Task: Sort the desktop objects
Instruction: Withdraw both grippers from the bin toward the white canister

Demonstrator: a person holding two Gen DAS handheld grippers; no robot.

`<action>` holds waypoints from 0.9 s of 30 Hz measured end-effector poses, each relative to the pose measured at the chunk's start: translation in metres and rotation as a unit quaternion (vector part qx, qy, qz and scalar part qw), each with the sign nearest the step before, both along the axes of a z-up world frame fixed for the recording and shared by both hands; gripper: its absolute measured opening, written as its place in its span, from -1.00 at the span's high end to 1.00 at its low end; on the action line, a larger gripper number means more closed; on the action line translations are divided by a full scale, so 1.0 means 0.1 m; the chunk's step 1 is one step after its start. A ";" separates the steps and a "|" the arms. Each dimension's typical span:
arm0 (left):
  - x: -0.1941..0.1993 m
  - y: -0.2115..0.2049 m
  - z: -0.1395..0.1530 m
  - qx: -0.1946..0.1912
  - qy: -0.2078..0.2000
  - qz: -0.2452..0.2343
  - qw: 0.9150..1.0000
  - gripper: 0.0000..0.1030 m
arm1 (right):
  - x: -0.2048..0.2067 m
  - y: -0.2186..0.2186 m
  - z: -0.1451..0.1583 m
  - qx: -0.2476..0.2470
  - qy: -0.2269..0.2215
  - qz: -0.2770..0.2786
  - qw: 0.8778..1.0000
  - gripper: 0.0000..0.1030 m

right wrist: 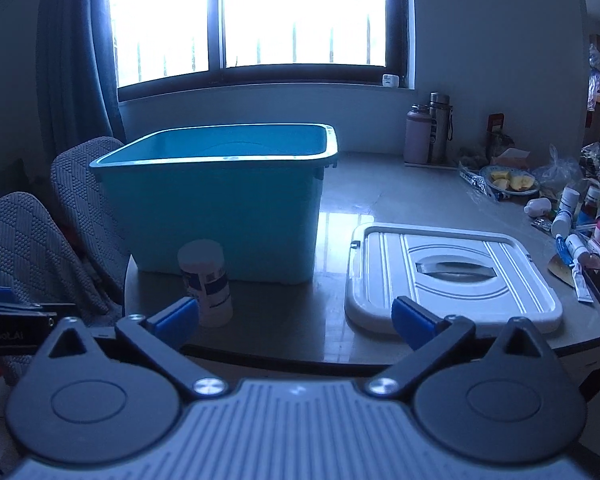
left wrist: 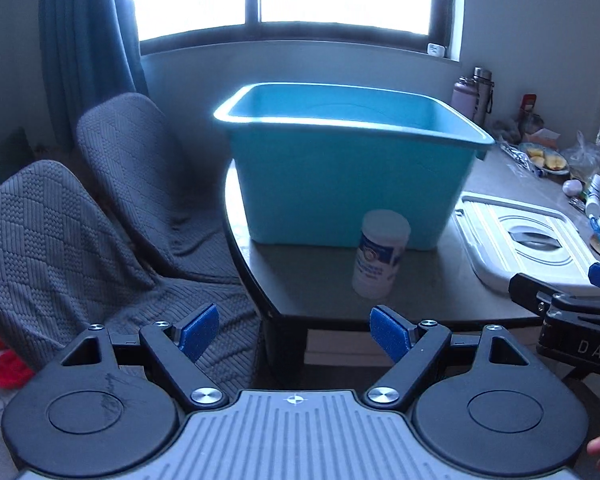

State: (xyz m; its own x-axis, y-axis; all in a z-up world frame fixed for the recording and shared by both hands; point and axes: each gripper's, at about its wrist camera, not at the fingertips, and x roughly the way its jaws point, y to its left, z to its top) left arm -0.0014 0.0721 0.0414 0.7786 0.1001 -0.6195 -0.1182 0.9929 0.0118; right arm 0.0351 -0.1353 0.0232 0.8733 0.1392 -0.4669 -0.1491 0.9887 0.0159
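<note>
Hovering spread and empty, both hand-held grippers, left (left wrist: 295, 334) and right (right wrist: 296, 318); bottle (left wrist: 380, 254) outside the bin (left wrist: 352, 120): sorting seems unstarted.

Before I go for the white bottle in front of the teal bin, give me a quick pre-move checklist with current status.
1. Left gripper open and holding nothing: ok.
2. Right gripper open and holding nothing: ok.
3. White bottle upright on the table, apart from both grippers: ok.
4. Teal bin uncovered, its white lid lying flat on the table beside it: ok.
5. Bin contents: cannot tell, the floor of the bin is hidden by its wall.
6. Left gripper lined up with the bottle: not ok, the bottle sits right of centre, ahead of the right finger.
</note>
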 end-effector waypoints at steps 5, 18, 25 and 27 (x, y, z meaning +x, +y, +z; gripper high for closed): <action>-0.04 -0.05 -0.09 -0.011 0.000 0.006 1.000 -0.64 | -0.08 -0.05 -0.10 0.005 0.016 -0.001 1.000 -1.00; -0.05 -0.02 -0.17 -0.018 0.007 0.023 1.000 -0.64 | -0.08 0.05 -0.28 0.001 0.041 0.007 0.999 -0.99; -0.03 0.06 -0.19 -0.027 0.010 0.027 0.999 -0.64 | -0.07 0.12 -0.30 0.018 0.034 0.020 0.999 -0.99; -0.03 0.08 -0.20 -0.031 0.012 0.026 0.999 -0.64 | -0.06 0.14 -0.32 0.023 0.036 0.020 0.999 -0.99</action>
State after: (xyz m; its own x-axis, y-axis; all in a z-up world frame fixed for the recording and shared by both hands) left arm -0.0049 0.0805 0.0212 0.7583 0.1014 -0.6440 -0.1709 0.9842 -0.0463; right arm 0.0291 -0.1213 -0.0086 0.8312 0.1957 -0.5204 -0.1845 0.9800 0.0740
